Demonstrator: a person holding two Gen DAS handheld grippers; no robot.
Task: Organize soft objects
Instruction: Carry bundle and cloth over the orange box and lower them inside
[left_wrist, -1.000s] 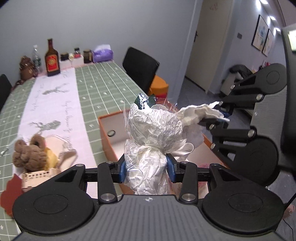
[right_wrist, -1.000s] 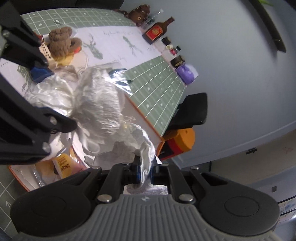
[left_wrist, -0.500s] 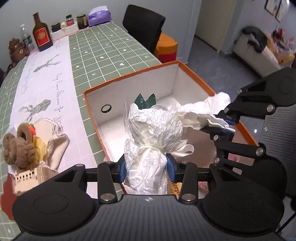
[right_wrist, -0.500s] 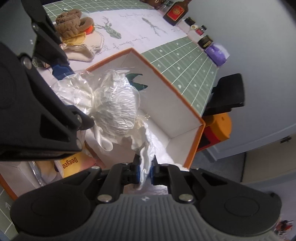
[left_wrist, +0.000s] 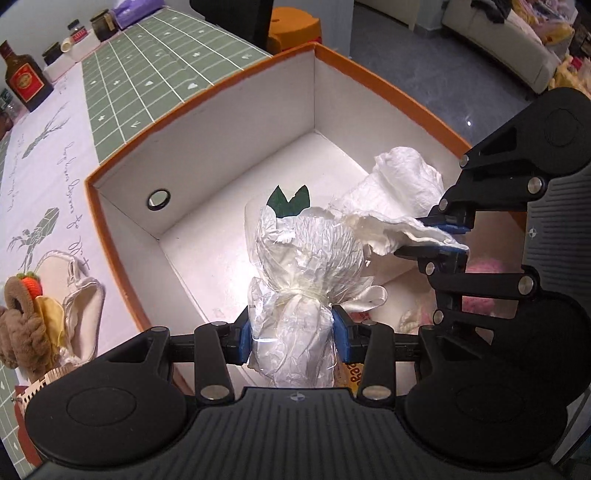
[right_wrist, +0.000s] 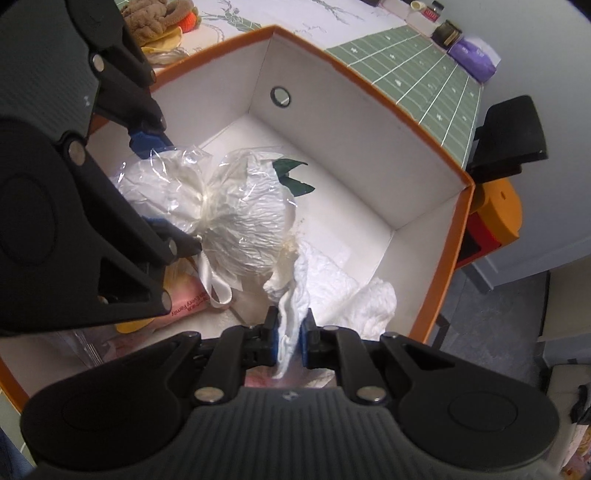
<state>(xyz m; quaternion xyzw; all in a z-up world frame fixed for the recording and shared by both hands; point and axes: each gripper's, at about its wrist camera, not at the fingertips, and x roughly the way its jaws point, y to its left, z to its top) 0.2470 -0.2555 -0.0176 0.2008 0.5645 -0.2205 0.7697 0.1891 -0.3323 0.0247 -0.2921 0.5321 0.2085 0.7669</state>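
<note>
My left gripper (left_wrist: 291, 338) is shut on the tied neck end of a white crinkled bundle (left_wrist: 306, 258) wrapped in clear film, with green leaves at its top. It holds the bundle inside the orange box (left_wrist: 207, 92) with white inner walls. My right gripper (right_wrist: 290, 341) is shut on a white soft cloth (right_wrist: 295, 295) that hangs off the bundle's side (right_wrist: 240, 221). In the left wrist view the right gripper (left_wrist: 447, 236) pinches the cloth (left_wrist: 399, 206) at the bundle's right.
Pink and yellow packets (right_wrist: 184, 299) and a pink fluffy thing (left_wrist: 480, 273) lie in the box. A brown plush toy (left_wrist: 22, 325) and a cream pouch (left_wrist: 85, 317) lie on the table left of the box. Bottles and jars (left_wrist: 22, 77) stand at the far end. A black chair (right_wrist: 509, 136) stands beside the table.
Both grippers have moved down and forward together over the box, carrying the bundle and cloth lower into it. Their grips are unchanged.
</note>
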